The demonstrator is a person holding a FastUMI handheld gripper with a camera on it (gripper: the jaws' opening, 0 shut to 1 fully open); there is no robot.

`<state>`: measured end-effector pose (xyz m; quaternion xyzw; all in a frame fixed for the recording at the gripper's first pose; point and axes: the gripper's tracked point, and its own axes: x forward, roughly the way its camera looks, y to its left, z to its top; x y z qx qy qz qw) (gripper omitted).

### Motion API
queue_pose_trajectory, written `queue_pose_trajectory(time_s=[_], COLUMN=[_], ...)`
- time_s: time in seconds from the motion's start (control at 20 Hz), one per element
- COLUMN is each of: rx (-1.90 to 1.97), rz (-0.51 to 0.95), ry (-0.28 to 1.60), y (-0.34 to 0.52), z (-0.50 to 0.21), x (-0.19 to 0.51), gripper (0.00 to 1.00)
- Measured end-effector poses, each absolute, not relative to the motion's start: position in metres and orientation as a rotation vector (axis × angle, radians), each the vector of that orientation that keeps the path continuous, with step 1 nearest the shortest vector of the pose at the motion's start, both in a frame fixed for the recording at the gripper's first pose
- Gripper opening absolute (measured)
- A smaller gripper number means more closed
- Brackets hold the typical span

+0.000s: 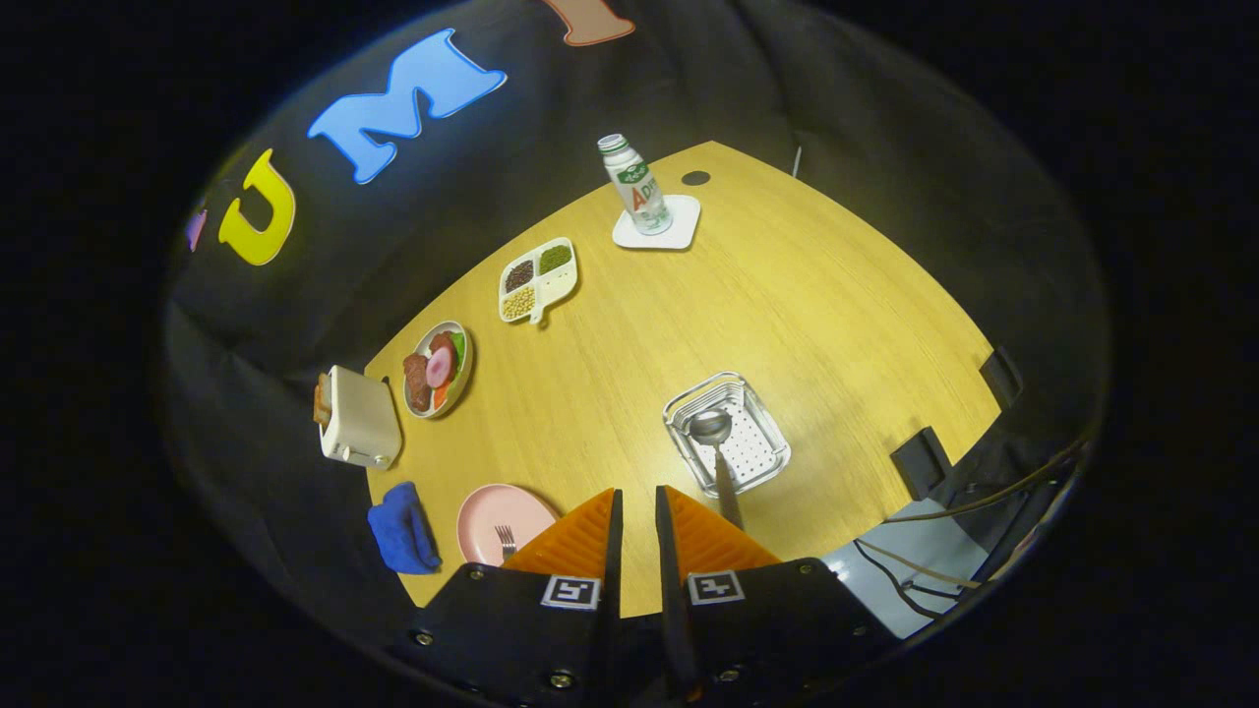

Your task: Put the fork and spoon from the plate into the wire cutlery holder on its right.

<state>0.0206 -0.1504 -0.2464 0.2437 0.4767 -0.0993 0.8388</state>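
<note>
A wire cutlery holder [759,393] stands on the wooden table, just ahead of my right finger. A spoon [711,429] lies in it, bowl inside and handle sloping back over the rim until it passes behind my right finger. To the holder's left, a pink plate [489,516] holds a fork [506,540]; my left finger covers the plate's right part. My gripper [634,492] hovers high above the table's near edge, between plate and holder. Its fingers stand a narrow gap apart with nothing between them, only bare table showing.
A blue cloth [401,531] lies left of the plate, with a toaster [359,421] beyond it. Farther back are a plate of food [438,369], a divided dish of beans [537,278] and a bottle [637,187] on a white coaster. Cables [934,570] hang off the right edge.
</note>
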Motion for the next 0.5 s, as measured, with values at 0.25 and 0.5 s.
queue_pose_trajectory(time_s=[0.25, 0.5], rx=[0.511, 0.506], rz=[-0.112, -0.021], ry=[1.047, 1.106], y=[-0.088, -0.026], z=[-0.254, -0.269], x=[0.021, 0.014], gripper=[0.18, 0.18])
